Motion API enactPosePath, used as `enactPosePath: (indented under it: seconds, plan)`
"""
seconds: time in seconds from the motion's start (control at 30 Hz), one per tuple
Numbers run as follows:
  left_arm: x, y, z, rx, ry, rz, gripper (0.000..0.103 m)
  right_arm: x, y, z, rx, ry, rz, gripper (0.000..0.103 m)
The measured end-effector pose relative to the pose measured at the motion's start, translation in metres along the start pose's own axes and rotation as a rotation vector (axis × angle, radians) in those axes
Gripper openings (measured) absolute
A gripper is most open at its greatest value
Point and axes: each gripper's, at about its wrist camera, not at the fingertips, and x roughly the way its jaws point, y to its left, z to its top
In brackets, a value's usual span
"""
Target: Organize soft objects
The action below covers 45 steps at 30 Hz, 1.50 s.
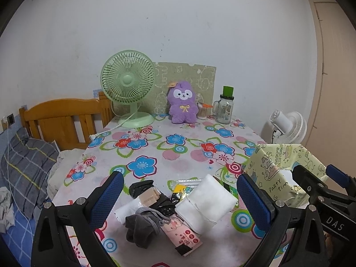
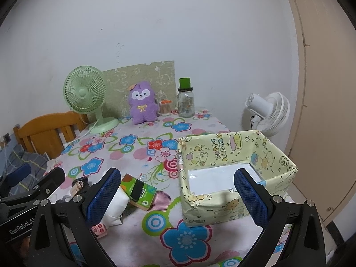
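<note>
1. We hold our left gripper (image 1: 180,200) over the near end of the flowered tablecloth (image 1: 155,146), jaws spread wide and holding nothing. The heap of soft things lies directly between and just ahead of its blue pads.

2. In that heap we see a folded white cloth tied with string (image 1: 207,202) at about 1 o'clock from the gripper's centre, a dark grey drawstring pouch (image 1: 142,224) at about 7 o'clock, and a pink printed packet (image 1: 184,235) at 6 o'clock, touching both. Black plastic bags (image 1: 142,188) and a beige roll (image 1: 149,197) lie behind, at 11 o'clock.

3. The white cloth's long axis runs from lower left to upper right, roughly 7 to 1 o'clock, so it lies slantwise to the line between the jaws.

4. Our right gripper (image 2: 178,198) is equally wide open and empty. It faces the paper-covered box (image 2: 222,149), whose open top lies between its pads; the box's white floor looks bare.

5. From the right wrist view the heap sits at 9 o'clock, partly hidden behind the left pad, with a green packet (image 2: 139,191) and a pink comb (image 2: 159,200) beside it.

6. We judge the left gripper the nearer to the soft things and the right the nearer to the box, which stands at 3 o'clock from the heap.

7. The pick probably calls for turning the left wrist to square the jaws across the cloth's short side.
</note>
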Motion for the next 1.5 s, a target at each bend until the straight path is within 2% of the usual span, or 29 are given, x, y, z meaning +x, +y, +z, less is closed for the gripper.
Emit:
enactPosePath:
  seconds: [0.23,0.77,1.3,1.5]
  plan:
    - [0.005,0.003,-0.002,0.01,0.016,-0.008,0.098,0.006,0.005,-0.002,-0.006,0.01,0.014,0.1]
    - [0.018,0.012,-0.008,0.025,0.043,-0.01,0.098,0.019,0.023,-0.006,-0.031,0.04,0.036,0.092]
    - [0.047,0.029,-0.034,0.048,0.146,-0.005,0.097,0.045,0.052,-0.017,-0.074,0.105,0.068,0.091]
    - [0.059,0.036,-0.041,0.043,0.193,-0.003,0.092,0.058,0.064,-0.022,-0.098,0.133,0.077,0.091]
